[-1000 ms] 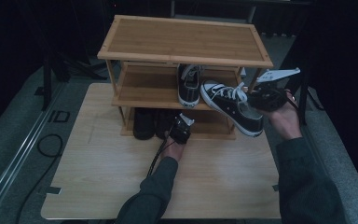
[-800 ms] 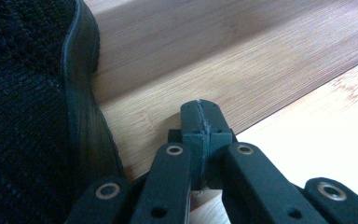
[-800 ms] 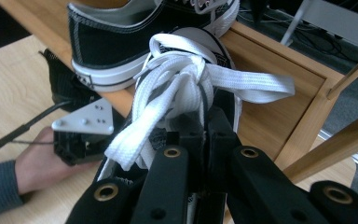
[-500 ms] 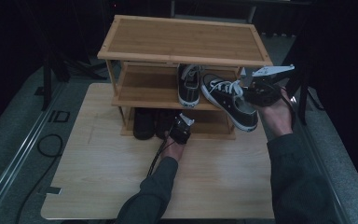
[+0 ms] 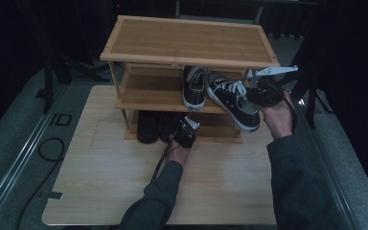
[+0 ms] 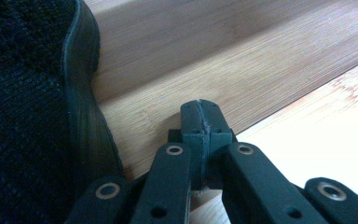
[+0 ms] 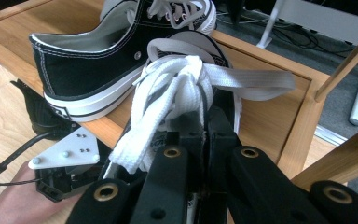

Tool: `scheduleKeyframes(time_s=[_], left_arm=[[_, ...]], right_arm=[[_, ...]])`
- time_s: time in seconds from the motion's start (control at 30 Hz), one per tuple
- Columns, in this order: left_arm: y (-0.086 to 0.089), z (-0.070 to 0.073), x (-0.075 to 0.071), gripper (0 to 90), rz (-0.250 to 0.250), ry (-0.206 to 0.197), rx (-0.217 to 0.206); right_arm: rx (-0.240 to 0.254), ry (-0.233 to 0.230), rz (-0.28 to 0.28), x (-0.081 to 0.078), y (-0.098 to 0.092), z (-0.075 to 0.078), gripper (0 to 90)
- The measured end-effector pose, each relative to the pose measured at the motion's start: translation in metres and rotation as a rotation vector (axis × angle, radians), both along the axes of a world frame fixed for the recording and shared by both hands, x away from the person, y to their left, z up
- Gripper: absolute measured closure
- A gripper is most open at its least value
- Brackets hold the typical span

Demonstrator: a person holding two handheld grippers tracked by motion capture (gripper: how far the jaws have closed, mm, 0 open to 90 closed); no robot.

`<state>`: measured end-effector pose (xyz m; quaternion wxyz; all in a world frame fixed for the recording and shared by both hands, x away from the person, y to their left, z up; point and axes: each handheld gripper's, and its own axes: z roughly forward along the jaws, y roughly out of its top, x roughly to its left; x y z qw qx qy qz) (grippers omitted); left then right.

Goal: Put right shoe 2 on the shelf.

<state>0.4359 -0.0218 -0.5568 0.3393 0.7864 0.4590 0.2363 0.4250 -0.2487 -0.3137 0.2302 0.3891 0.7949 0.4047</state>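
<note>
At the left of the table point(image 5: 100, 187) we saw our left gripper point(image 5: 188, 132) resting low in front of the shoe rack point(image 5: 191, 43), its jaws pressed together on nothing, just beside the dark shoes point(image 5: 148, 127) on the bottom shelf. In the left gripper view a black knit shoe point(image 6: 23, 102) stood right beside the closed tips.

Further right, one black-and-white sneaker point(image 5: 193, 87) stood on the middle shelf, its long axis running from front to back of the rack.

Our right gripper point(image 5: 263, 91) held the second sneaker point(image 5: 232, 98), jaws clamped on it beneath its white laces point(image 7: 177, 88). That sneaker hung tilted at the shelf's right front edge, its long axis slanting from upper left to lower right in the high view. The standing sneaker lay just beside it, and the rack's right post point(image 7: 303, 135) was close by.
</note>
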Motion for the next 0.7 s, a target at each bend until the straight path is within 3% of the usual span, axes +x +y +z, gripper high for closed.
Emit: scheduleKeyframes(time_s=[0.37, 0.7], left_arm=[[0.000, 0.000, 0.000, 89.8, 0.001, -0.001, 0.000], [0.000, 0.000, 0.000, 89.8, -0.001, 0.001, 0.004]], right_arm=[[0.011, 0.000, -0.035, 0.004, 0.006, -0.007, 87.8], [-0.020, 0.005, -0.057, 0.004, 0.006, -0.010, 86.8]])
